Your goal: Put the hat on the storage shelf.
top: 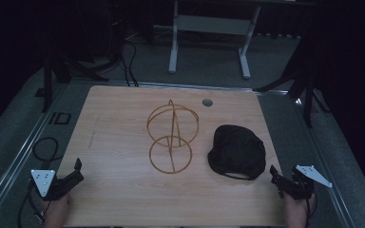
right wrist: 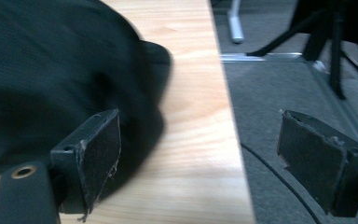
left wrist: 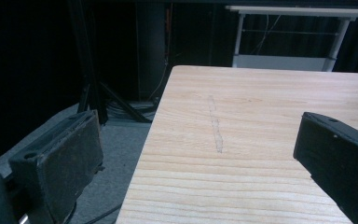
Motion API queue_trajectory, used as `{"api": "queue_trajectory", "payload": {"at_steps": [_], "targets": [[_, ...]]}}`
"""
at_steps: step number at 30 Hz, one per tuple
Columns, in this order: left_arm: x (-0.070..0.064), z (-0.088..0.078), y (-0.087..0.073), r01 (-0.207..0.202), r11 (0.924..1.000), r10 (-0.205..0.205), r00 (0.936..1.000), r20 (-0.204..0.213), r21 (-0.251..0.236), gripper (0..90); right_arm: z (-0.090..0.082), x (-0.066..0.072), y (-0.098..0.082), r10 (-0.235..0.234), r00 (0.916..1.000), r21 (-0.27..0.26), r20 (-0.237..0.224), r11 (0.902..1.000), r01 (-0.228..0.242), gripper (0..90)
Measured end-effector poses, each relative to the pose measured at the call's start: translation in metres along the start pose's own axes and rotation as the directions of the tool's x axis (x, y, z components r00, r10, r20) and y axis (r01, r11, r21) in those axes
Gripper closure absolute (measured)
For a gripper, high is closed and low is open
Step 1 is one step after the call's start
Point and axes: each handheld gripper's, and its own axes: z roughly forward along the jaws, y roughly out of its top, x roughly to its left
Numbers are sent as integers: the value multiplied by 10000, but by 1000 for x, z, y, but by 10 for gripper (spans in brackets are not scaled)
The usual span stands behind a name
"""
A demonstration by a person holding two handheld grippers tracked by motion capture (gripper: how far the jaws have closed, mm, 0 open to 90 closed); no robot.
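A black cap (top: 236, 151) lies on the right side of the wooden table (top: 119, 137); it looms large and close in the right gripper view (right wrist: 51, 74). A gold wire stand (top: 172, 136) made of rings sits at the table's middle. My right gripper (top: 276, 179) is at the table's front right corner, just right of the cap, open with nothing between its jaws (right wrist: 200, 158). My left gripper (top: 76, 172) rests at the front left edge, open and empty (left wrist: 196, 154), far from both objects.
A small grey round disc (top: 207, 102) sits in the table near its back edge. A white table frame (top: 209, 33) stands on the floor behind. Black stand legs (top: 309, 90) and cables (top: 45, 149) lie on the grey carpet around the table.
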Motion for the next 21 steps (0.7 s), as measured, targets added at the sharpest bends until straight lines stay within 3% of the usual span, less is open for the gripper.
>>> {"api": "queue_trajectory", "payload": {"at_steps": [5,6,10,13,14,21], "targets": [[1,0,0,61,10000,-61,10000,-11,-8,18,-9,12,20,-255,9987,-61,-447,9997,253,133],[1,0,0,48,10000,-48,10000,5,-16,18,-12,16,26,-214,9968,-182,-767,9996,201,133],[-1,0,0,-131,9999,131,9999,13,34,18,-17,30,41,-458,9941,-245,-984,9988,435,132],[-1,0,0,-151,9999,151,9999,24,36,18,-17,37,45,-562,9929,-289,-1046,9981,535,127],[-1,0,0,-143,9999,143,9999,23,33,18,-17,44,49,-561,9874,-370,-1477,9980,512,125],[-1,0,0,-174,9998,174,9998,26,56,18,-8,62,52,-701,9773,-313,-2001,9974,651,123]]}}
